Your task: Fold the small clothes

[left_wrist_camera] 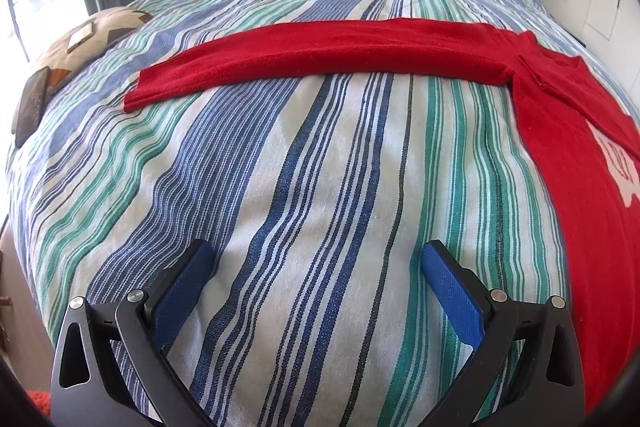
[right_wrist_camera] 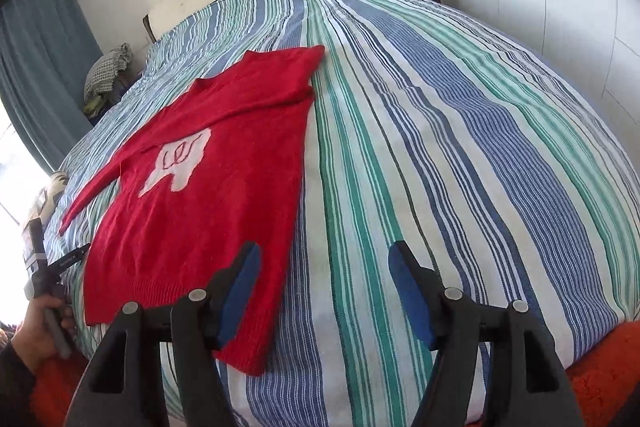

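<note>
Red sweater (right_wrist_camera: 192, 211) lying flat on the striped bed cover (right_wrist_camera: 440, 167), toward the bed's foot edge, one sleeve (left_wrist_camera: 320, 55) stretched sideways toward the bed's left edge. Left tongs (left_wrist_camera: 316, 259) released, jaws wide over bare cover, the sweater's body to their right. Right tongs (right_wrist_camera: 324, 263) released, nothing between them; their left finger (right_wrist_camera: 240, 287) overlaps the sweater's hem corner.
</note>
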Available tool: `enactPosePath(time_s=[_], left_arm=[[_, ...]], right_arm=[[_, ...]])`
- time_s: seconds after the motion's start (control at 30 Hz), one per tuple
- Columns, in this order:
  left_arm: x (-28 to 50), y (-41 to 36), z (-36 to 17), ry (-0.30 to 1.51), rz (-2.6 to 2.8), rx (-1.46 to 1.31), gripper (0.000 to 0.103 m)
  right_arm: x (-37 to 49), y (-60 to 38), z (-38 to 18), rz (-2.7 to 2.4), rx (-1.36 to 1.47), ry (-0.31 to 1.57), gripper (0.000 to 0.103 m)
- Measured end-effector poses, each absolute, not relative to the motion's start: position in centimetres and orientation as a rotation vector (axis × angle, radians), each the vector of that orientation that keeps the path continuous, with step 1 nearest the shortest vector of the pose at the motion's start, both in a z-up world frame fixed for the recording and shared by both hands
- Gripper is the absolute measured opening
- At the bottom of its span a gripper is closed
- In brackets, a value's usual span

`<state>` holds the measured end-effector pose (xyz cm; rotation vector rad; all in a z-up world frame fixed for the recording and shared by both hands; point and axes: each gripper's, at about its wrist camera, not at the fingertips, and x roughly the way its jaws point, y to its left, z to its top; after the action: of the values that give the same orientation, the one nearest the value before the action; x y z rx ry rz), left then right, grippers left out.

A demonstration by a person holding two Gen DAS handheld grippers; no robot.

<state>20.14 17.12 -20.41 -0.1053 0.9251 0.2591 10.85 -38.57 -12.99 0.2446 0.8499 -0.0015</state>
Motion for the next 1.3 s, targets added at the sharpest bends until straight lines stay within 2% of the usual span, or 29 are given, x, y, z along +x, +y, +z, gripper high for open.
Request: enactPosePath(time_s=[0.37,0.63,0.8,0.97,1.03,1.07,1.1,1.13,1.17,1.3], left_arm=[[19.8,17.7,-19.6,0.951,0.232,-0.161,0.102],[19.6,27.3,-15.3,0.740,0.179,-0.715,0.102],[22.0,36.3,-18.6,0.737,0.336,-1.044,0.100],[23.6,40.0,-20.3,0.698,0.365,-1.145,0.094],[24.2,40.4,-20.4,0.690,0.371,-1.140,0.087],[24.5,40.5,-20.4,0.694,0.370,-1.126,0.074],[24.9,40.5,-20.5,0.701,0.357,-1.116,0.053],[25.3,40.6,-20.8,0.714,0.343,-1.117,0.039],[25.5,40.6,-21.1,0.731,0.335,-1.125,0.006],[25.2,39.7,-17.9,0.685,0.351,-1.027,0.003]], right_arm=[[10.5,-38.1,-12.7,-0.002,0.214,0.833,0.066],[10.7,-37.5,-12.8,0.024,0.188,0.840,0.066],[10.9,-36.6,-12.9,0.046,0.157,0.845,0.066],[11.1,-35.6,-13.1,0.065,0.116,0.857,0.066],[11.2,-35.3,-13.3,0.073,0.104,0.864,0.066],[11.3,-35.1,-13.4,0.078,0.101,0.869,0.066],[11.4,-35.0,-13.5,0.081,0.099,0.874,0.066],[11.5,-34.9,-13.7,0.084,0.099,0.878,0.066],[11.5,-34.8,-13.8,0.086,0.099,0.881,0.066],[11.4,-34.7,-13.7,0.101,0.110,0.878,0.066]])
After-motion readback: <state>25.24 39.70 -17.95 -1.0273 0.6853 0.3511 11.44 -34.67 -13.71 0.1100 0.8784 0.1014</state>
